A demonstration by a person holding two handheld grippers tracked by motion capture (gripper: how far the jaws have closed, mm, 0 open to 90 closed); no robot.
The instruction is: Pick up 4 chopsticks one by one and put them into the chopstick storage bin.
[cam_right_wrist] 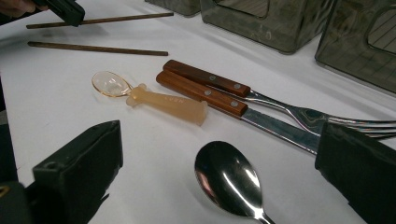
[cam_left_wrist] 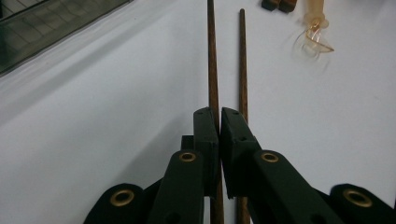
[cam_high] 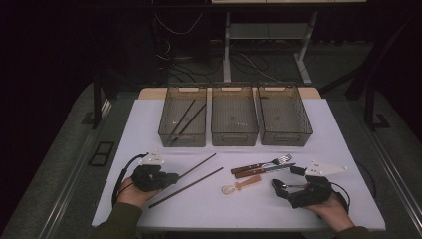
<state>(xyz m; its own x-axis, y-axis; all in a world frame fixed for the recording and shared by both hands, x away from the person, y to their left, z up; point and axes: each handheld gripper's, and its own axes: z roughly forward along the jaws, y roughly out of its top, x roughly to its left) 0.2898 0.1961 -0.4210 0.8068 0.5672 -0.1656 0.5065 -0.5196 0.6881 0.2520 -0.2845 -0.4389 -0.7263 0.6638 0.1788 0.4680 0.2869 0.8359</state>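
Black left tongs pinch one chopstick near its end, low on the tabletop; its twin lies just beside them. Lift level, so the stick cannot swivel. Right tongs stand open around a spoon.

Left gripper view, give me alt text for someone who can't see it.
The left gripper has its two black jaws shut on a brown chopstick lying on the white table. A second chopstick lies close beside it, and a clear amber spoon sits farther off.
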